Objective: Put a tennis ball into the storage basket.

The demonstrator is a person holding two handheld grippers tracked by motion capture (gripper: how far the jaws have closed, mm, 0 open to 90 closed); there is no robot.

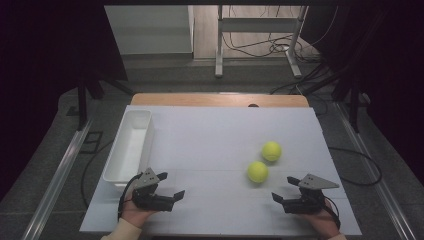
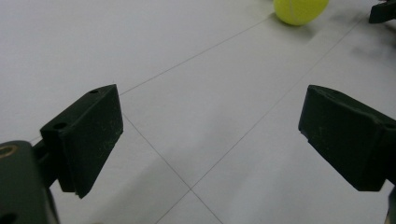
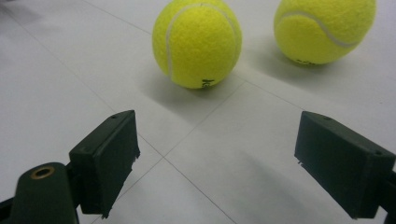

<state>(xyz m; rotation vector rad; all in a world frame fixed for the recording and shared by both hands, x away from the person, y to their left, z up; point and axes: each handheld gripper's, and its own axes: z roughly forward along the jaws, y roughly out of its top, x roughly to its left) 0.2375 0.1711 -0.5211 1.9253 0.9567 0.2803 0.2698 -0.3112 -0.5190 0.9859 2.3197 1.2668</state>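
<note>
2 black hand-held grippers (image 1: 170, 185) (image 1: 283, 189), grey 3-cornered plates, seemingly cream sleeves (image 1: 122, 231).

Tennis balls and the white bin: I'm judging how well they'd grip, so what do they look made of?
The near tennis ball and the far tennis ball look covered in fuzzy yellow felt, matte, with a pale curved seam; presumably rubber beneath. The white bin looks like smooth moulded plastic, with thin even walls and rounded corners, though the high view leaves that open.
</note>
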